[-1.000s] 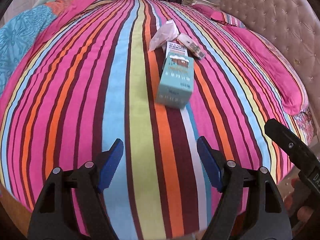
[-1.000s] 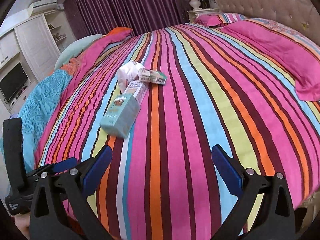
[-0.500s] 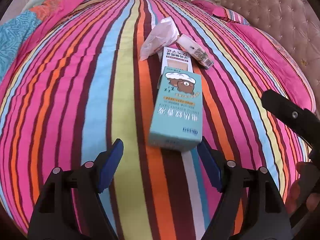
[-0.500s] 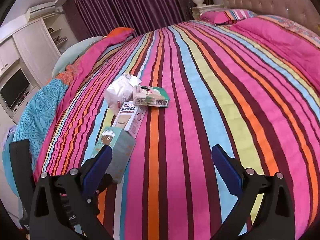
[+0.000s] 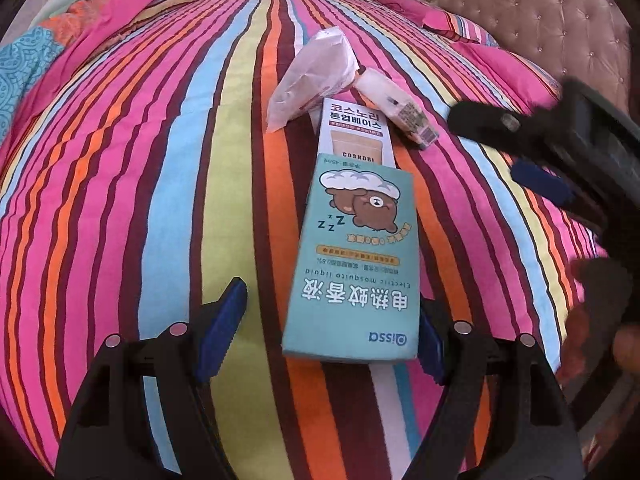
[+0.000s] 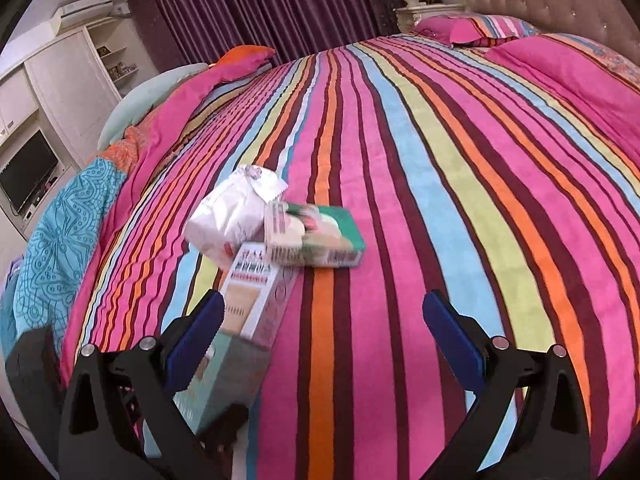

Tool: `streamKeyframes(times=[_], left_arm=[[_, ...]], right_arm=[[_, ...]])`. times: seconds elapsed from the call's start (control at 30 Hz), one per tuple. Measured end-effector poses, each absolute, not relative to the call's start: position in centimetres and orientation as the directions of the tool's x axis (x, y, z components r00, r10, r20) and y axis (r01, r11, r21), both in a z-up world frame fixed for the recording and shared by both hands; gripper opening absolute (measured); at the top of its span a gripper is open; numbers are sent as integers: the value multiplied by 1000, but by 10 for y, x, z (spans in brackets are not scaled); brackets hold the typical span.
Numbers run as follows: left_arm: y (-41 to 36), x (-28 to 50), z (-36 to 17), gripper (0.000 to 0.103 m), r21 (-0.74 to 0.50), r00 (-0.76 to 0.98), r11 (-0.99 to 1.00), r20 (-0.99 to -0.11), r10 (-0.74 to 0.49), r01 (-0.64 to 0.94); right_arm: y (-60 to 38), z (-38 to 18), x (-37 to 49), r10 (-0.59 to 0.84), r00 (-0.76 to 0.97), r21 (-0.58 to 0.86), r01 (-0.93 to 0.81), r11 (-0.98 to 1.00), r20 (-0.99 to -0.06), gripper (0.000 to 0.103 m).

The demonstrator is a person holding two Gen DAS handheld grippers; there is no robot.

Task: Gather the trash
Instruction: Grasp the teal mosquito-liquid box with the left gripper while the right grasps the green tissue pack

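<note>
Teal mosquito-liquid box [image 5: 352, 264] lies flat on the striped bedspread [image 5: 160, 184], its near end between the left gripper [image 5: 322, 330] jaws. Jaws spread; right pad close beside the box edge, left pad well apart from it, no pinch. Just beyond the teal box: white-and-tan carton [image 5: 355, 132], its end under the box's far edge. Crumpled white wrapper [image 5: 312, 76] and small green-and-white box [image 6: 316, 240] touching that carton's far end. Right gripper [image 6: 324, 334] jaws spread over bare bedspread, right of the teal box.
</note>
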State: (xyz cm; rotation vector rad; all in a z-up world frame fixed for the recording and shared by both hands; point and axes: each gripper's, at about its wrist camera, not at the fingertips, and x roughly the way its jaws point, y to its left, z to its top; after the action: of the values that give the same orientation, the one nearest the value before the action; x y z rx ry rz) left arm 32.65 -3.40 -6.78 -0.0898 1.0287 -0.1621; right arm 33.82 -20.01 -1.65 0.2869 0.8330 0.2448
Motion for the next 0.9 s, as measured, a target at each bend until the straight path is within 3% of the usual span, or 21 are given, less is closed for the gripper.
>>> streamKeyframes(times=[0.13,0.77,0.8,0.83,0.87,0.9], left_arm=[[-32,332,-70,53,-144,501,983,-846,-183,116],[-24,331,-73,51,-142,526,976,-824,-210,166],[-24,331,-73,51,-145,526,976,-824,-211,165],[-23,330,-73,51,-147,526,975,-823,-213,165],[-23,330,-73,51,-147,527,975,-823,-213,166],[-23,329,-72,51,-148,527,975,-823,-214,166]], right_arm=[[-195,-21,360,322,640,338,-102,936,-698,95],[-182,-48,409,298,585,310,-84,947,-754,94],[-181,-47,410,292,588,301,-86,950,-754,92],[-179,-46,409,296,587,297,-98,950,-753,76],[-177,-45,411,300,581,296,-104,949,-756,68],[-177,-44,409,296,582,293,-102,951,-758,68]])
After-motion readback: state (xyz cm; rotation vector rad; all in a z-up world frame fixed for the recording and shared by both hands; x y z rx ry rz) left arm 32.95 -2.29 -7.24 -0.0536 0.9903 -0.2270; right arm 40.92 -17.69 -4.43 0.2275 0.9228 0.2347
